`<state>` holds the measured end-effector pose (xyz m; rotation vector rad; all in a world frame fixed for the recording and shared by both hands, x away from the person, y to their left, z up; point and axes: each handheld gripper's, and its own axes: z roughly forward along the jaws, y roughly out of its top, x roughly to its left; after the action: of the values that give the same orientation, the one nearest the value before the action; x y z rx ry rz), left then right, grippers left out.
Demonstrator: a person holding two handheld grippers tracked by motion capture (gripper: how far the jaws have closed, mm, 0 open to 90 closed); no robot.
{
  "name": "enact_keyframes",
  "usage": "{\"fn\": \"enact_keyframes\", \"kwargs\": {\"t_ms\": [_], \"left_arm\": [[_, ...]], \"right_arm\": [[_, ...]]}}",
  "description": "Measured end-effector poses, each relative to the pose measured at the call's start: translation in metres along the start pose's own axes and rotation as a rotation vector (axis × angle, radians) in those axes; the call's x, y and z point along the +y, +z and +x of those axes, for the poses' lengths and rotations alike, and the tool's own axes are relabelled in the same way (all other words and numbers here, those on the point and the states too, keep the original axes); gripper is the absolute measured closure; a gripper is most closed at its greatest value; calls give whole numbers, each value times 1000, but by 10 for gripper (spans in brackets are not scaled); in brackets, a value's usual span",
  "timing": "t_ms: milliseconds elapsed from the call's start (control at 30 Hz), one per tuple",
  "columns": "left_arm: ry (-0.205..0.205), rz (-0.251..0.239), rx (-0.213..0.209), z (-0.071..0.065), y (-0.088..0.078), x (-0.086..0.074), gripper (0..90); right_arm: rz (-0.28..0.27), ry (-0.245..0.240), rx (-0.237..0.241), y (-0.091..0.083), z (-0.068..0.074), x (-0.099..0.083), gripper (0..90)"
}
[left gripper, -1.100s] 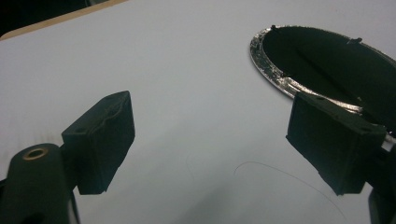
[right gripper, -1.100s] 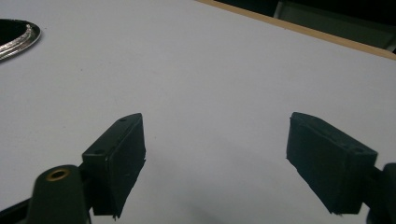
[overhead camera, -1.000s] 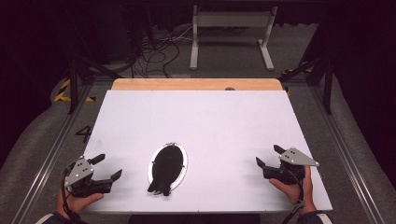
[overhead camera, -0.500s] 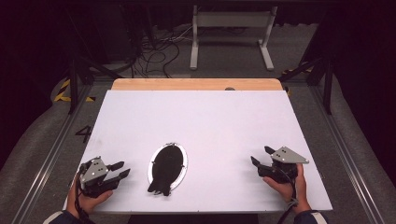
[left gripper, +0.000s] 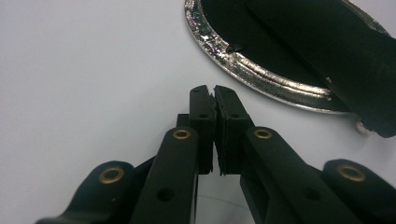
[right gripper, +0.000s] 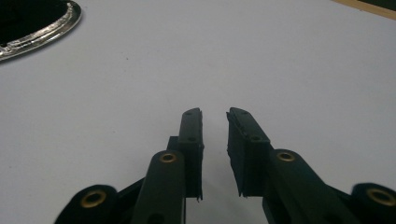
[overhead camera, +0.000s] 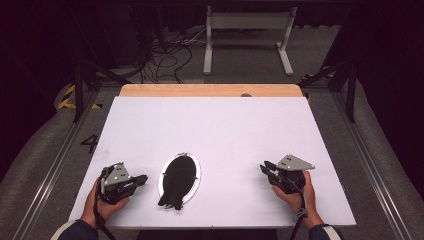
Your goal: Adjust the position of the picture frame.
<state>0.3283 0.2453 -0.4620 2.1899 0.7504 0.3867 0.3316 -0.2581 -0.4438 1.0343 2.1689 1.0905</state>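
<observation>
While my hands rest at the near edge of the surface [overhead camera: 225, 125], I hold the left tongs [overhead camera: 141, 178] low and pointed toward the oval metal dish [overhead camera: 162, 176] just beside them. In the left gripper view those tongs [left gripper: 214, 91] are pressed together, pads touching, with nothing between them, and the dish's shiny rim [left gripper: 261, 77] lies close ahead and to one side. I judge they are shut so the tip stays slim enough to slide in at the rim or nudge what lies on it.

On the dish sits a black object [overhead camera: 176, 180], long and dark, whose near end hangs over the rim toward me; I cannot tell what it is, though from the left gripper view it looks like a thick dark body [left gripper: 336, 51] lying across the dish.

My right tongs [overhead camera: 263, 167] sit well apart from the dish, on the other side. In the right gripper view they [right gripper: 215, 112] stand a narrow gap apart, empty, aimed over bare surface with the dish rim [right gripper: 42, 30] far off at the corner, ready, I think, to steady things.

Beyond, a wooden strip [overhead camera: 210, 90] borders the far edge.
</observation>
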Motion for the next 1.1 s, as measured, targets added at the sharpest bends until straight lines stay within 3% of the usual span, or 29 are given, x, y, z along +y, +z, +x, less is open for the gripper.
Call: {"fn": "enact_keyframes", "kwargs": {"t_ms": [133,200,333,600,667,767,933,1033,1100], "left_arm": [[14,3,-25,1,5,4,862],[9,-11,-40,3,7,8,858],[1,-4,-55,6,12,13,871],[4,14,-82,7,21,19,893],[25,-3,-113,8,20,18,896],[24,-15,-115,10,15,16,897],[25,20,-134,5,21,14,897],[37,33,-142,0,29,18,893],[39,34,-136,0,29,19,897]], "right_arm": [[7,-10,17,3,4,3,839],[1,28,58,3,6,5,880],[-15,45,85,5,9,11,900],[-14,-3,110,13,28,22,900],[-14,-6,117,16,32,26,900],[-4,-26,131,23,42,31,900],[13,-69,154,33,57,35,900],[21,-98,156,33,60,33,900],[22,-86,162,31,56,30,900]]}}
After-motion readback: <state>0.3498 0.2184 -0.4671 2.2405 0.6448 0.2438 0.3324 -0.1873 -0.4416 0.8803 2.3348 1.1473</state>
